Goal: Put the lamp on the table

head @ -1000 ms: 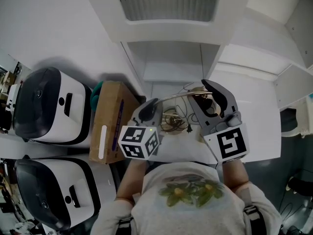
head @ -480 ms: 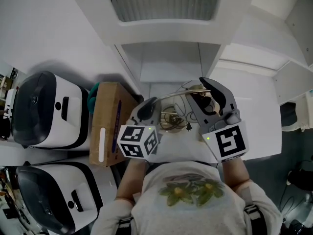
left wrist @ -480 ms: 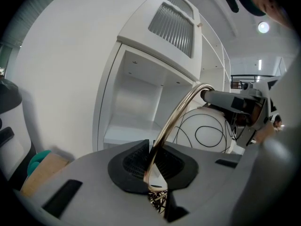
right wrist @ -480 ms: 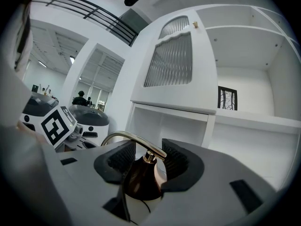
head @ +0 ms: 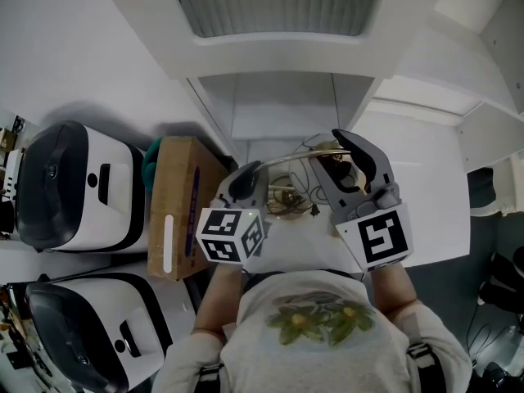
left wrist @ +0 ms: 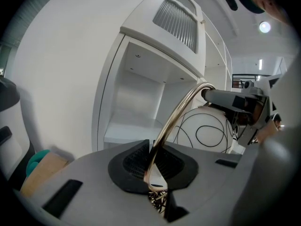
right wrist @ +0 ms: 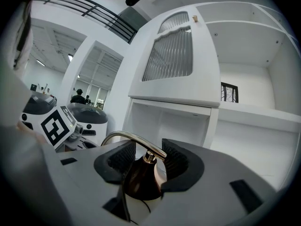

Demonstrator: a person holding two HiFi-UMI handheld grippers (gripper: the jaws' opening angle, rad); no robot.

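Observation:
The lamp hangs between both grippers in front of a white cabinet niche. Its curved brass arm (head: 296,159) runs from a wiry brass base (head: 286,199) to a white globe shade (left wrist: 207,131) patterned with black wire. My left gripper (head: 250,174) (left wrist: 153,161) is shut on the lower end of the brass arm (left wrist: 181,109). My right gripper (head: 332,154) (right wrist: 145,166) stands wide, its pads pressed on the bronze cap (right wrist: 141,178) atop the shade. The arm (right wrist: 131,138) curves over that cap.
The white cabinet has an open niche (head: 282,113) under a louvred panel (head: 274,2). A white shelf surface (head: 426,187) lies to the right. A cardboard box (head: 176,203) and two white-and-black machines (head: 74,182) (head: 74,334) stand at the left.
Both grips are unchanged. The grippers and lamp keep nearly the same place in the head view, while the cabinet and the machines have slid a little.

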